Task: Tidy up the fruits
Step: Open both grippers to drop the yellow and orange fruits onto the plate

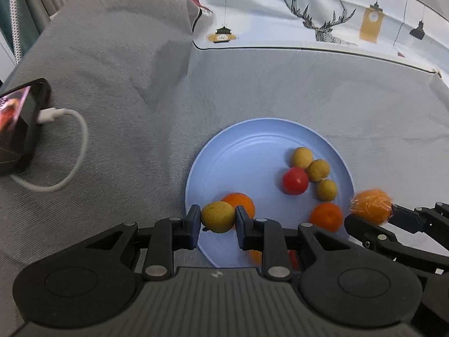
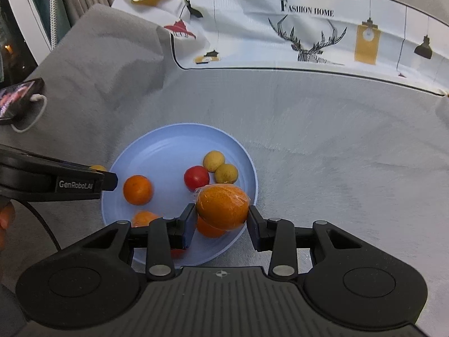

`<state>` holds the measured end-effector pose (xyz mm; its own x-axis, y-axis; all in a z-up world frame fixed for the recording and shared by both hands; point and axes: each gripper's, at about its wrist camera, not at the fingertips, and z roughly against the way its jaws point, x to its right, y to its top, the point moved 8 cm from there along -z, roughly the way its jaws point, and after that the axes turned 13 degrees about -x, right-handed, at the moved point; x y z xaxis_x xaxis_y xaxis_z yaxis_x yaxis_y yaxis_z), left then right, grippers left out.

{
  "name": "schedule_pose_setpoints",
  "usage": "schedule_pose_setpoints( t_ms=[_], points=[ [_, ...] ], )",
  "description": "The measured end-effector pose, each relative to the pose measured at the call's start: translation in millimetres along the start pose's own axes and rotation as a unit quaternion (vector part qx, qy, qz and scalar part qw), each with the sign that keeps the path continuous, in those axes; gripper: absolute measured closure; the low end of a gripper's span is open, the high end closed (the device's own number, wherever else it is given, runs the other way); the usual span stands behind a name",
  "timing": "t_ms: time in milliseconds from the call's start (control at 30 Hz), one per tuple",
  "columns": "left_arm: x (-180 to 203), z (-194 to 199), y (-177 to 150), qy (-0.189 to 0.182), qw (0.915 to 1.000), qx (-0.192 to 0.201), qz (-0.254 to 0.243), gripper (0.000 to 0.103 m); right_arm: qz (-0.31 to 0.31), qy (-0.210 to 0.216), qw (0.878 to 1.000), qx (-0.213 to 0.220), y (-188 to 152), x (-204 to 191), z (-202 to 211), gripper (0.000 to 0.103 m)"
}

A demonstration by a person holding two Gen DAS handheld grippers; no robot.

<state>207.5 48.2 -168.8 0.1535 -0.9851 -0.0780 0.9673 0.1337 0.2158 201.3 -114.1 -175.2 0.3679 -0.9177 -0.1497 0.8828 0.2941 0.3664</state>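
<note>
A light blue plate (image 1: 241,151) (image 2: 168,146) lies on grey cloth and holds small yellow-brown fruits (image 1: 301,157) (image 2: 213,160), a red tomato (image 1: 295,180) (image 2: 196,177) and oranges (image 1: 327,216) (image 2: 138,189). My left gripper (image 1: 218,217) is shut on a yellow-brown fruit (image 1: 217,216) over the plate's near left rim. My right gripper (image 2: 221,214) is shut on a plastic-wrapped orange (image 2: 223,206) above the plate's near right part; it also shows in the left wrist view (image 1: 371,206).
A phone (image 1: 19,123) (image 2: 16,98) with a white charging cable (image 1: 75,146) lies on the grey cloth at far left. A printed white cloth (image 1: 322,14) (image 2: 308,28) covers the back. My left gripper's body (image 2: 56,182) reaches in at left.
</note>
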Motion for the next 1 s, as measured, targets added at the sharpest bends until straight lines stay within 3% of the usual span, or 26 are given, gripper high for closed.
schedule_pose_setpoints(
  t_ms=[200,233,267,300,333,367,400,700,1000],
  points=[
    [1,-14,7,0.007,0.9999,-0.009,0.0,0.074,0.007,-0.001,1.0,-0.005,7,-2,-15,0.063],
    [1,-15,8,0.004,0.9999,-0.009,0.0,0.07,0.009,0.001,1.0,-0.007,7,-3,-16,0.062],
    [1,-16,9,0.0,0.9999,-0.011,-0.002,0.061,0.011,0.006,1.0,-0.009,8,-3,-17,0.061],
    [2,-17,9,-0.004,0.9999,-0.014,-0.003,0.028,0.012,0.009,1.0,-0.01,9,-4,-18,0.058],
    [2,-16,9,-0.01,0.9998,-0.016,-0.002,0.002,0.012,0.008,1.0,-0.01,9,-4,-17,0.044],
    [1,-13,9,-0.015,0.9998,-0.009,0.001,0.0,0.014,0.003,1.0,-0.009,8,-4,-16,0.029],
    [1,-10,7,-0.016,0.9999,-0.002,0.004,0.0,0.016,-0.003,1.0,-0.007,7,-4,-14,0.025],
    [0,21,-28,-0.015,0.9996,-0.018,0.012,0.0,0.007,-0.012,1.0,-0.006,-18,-8,24,0.013],
    [-6,87,-81,-0.012,0.9996,0.023,0.014,0.0,0.002,-0.019,1.0,0.022,-57,-27,89,0.004]
  ],
)
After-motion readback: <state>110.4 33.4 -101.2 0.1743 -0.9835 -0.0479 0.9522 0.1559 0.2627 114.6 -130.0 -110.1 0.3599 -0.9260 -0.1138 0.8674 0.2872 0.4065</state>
